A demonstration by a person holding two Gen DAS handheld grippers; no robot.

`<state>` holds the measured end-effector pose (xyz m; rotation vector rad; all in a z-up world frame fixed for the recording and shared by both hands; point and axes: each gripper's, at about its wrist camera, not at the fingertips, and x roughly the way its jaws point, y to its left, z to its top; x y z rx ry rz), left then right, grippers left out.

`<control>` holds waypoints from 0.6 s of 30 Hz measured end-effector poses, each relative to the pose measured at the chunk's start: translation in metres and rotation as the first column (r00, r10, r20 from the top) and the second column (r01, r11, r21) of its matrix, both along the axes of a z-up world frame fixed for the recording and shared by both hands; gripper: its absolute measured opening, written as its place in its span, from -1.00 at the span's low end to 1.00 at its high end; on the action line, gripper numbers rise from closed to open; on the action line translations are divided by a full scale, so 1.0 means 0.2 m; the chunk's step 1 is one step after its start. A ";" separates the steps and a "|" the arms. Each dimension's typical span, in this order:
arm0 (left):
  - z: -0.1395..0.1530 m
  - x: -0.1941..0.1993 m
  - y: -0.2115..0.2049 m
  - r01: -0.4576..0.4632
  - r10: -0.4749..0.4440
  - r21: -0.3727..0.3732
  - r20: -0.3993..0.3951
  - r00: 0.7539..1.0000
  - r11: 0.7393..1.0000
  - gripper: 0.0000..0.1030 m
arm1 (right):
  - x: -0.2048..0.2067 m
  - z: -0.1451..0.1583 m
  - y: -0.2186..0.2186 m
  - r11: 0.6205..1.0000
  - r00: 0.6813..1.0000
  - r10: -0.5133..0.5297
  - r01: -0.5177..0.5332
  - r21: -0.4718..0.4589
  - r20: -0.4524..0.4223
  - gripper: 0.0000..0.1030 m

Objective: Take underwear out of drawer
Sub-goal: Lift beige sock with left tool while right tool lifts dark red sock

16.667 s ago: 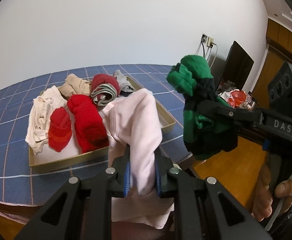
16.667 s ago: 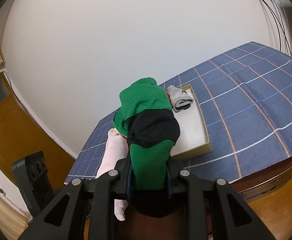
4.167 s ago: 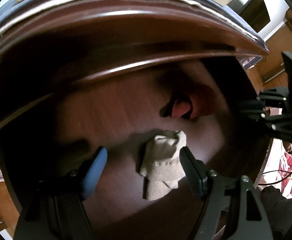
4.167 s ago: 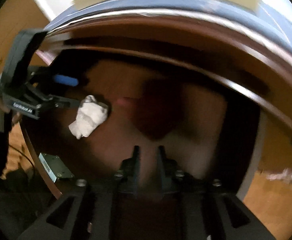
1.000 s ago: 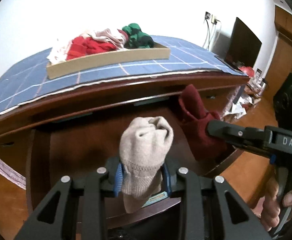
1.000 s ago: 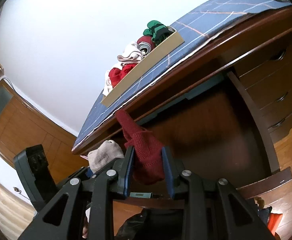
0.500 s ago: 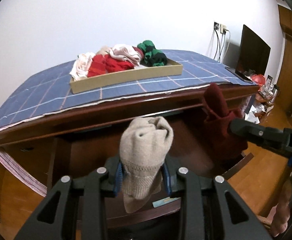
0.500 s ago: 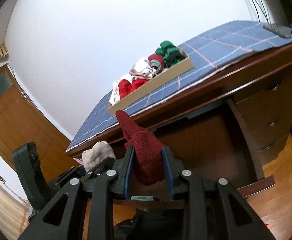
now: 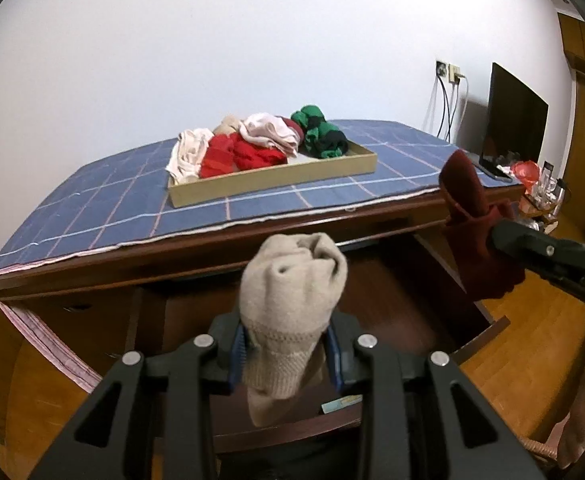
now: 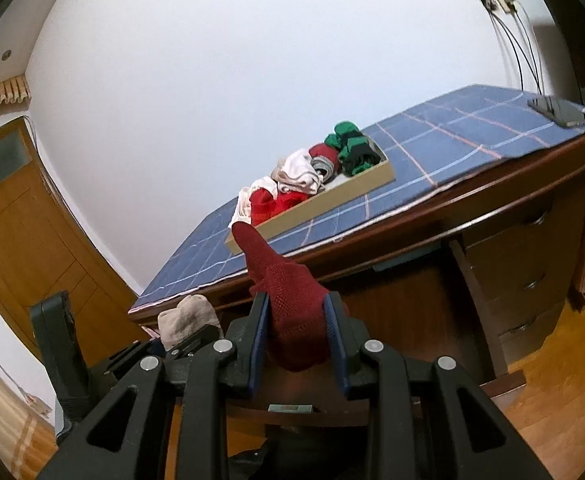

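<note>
1. Both your grippers have risen since a second ago: the blue checked tabletop cloth (image 9: 132, 200) and the shallow tan cardboard tray (image 9: 276, 176) now sit lower in each view, with more of the desk top visible.
2. Your left gripper (image 9: 288, 354) is clamped on a rolled beige knitted underwear piece (image 9: 292, 296); the blue pads press its lower part on both sides, and the bundle stands up above the jaws.
3. Your right gripper (image 10: 298, 334) is clamped on a dark red mesh underwear piece (image 10: 288, 300), whose pointed end sticks up and to the left above the jaws.
4. Both garments are out of the open dark brown wooden drawer (image 9: 392, 300), held in the air in front of the desk edge and above the drawer opening.
5. In the left wrist view, the dark red piece (image 9: 472, 224) hangs at the right, well apart from the beige one.
6. On the cloth, the tray holds a heap of garments: cream, bright red, pale pink, and a green-and-black piece (image 9: 320, 136) at its right end.
7. A black phone (image 10: 560, 114) lies near the far right corner of the cloth.
</note>
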<state>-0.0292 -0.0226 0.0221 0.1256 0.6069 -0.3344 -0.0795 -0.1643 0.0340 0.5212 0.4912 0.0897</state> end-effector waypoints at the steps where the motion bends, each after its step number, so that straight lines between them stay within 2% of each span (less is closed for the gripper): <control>1: 0.01 0.00 0.00 -0.003 0.003 -0.001 0.006 1.000 1.000 -0.40 | -0.01 0.01 0.00 1.000 1.000 0.000 0.000 -0.004 0.007 -0.41; 18: 0.11 -0.02 0.04 -0.033 0.033 -0.002 0.080 0.996 0.999 -0.40 | -0.08 0.14 0.01 0.999 0.997 -0.026 0.028 -0.032 0.072 -0.41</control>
